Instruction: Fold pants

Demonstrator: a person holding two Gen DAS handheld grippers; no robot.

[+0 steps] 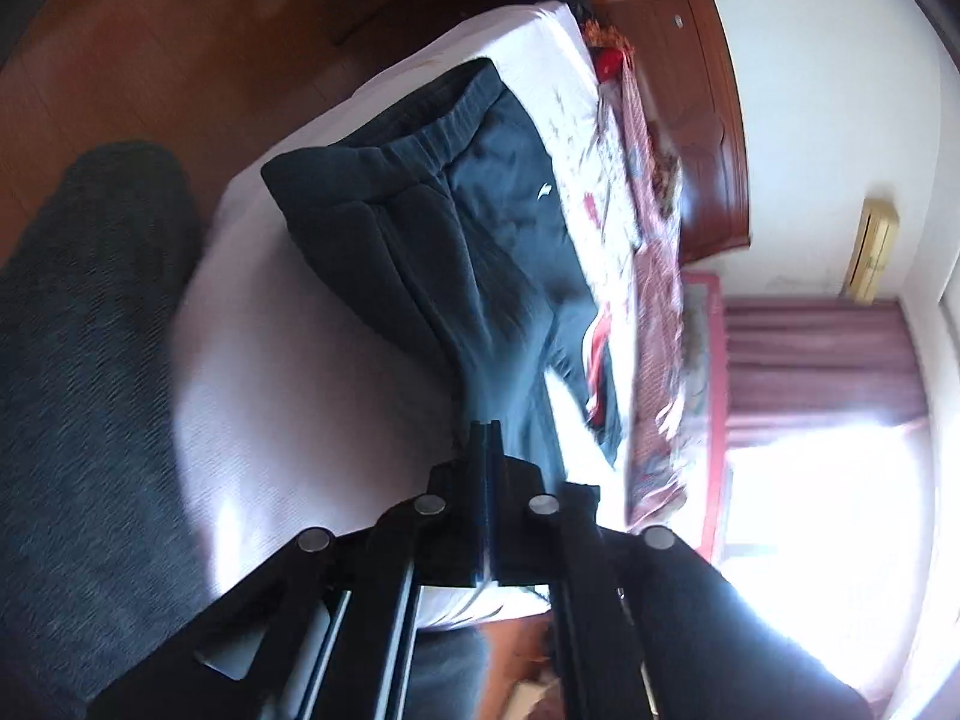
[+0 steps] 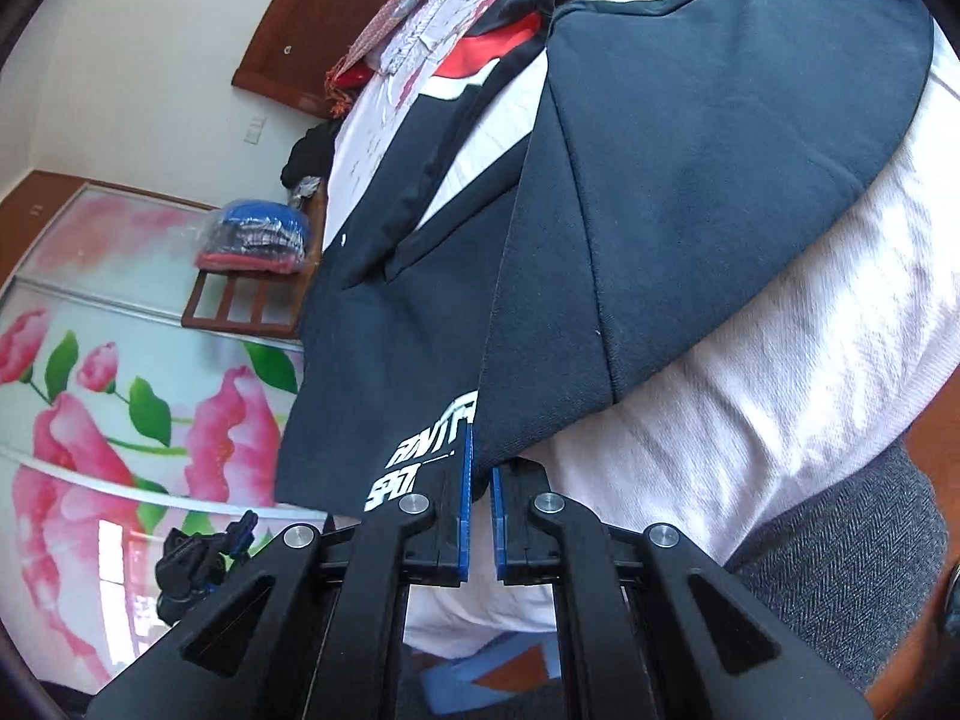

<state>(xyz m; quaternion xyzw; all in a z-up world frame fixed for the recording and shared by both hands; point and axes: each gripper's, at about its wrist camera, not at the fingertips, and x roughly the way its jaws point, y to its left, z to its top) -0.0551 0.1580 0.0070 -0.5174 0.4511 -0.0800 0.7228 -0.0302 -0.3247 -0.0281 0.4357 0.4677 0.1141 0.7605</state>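
Observation:
Dark navy track pants [image 1: 480, 228] lie on a bed with a white sheet [image 1: 288, 372], the ribbed waistband at the far end and a small white logo on the hip. My left gripper [image 1: 487, 438] is shut on the near end of the pants fabric. In the right wrist view the pants [image 2: 690, 180] are doubled over, with white lettering near my fingers. My right gripper [image 2: 478, 468] has its blue pads close together with a pants edge pinched between them.
A patterned red and white quilt [image 1: 654, 276] lies along the far side of the bed beside a wooden headboard [image 1: 702, 108]. A grey rug [image 1: 78, 360] covers the floor. A flowered wardrobe door [image 2: 120, 408] and a chair with bagged clothes [image 2: 258, 240] stand nearby.

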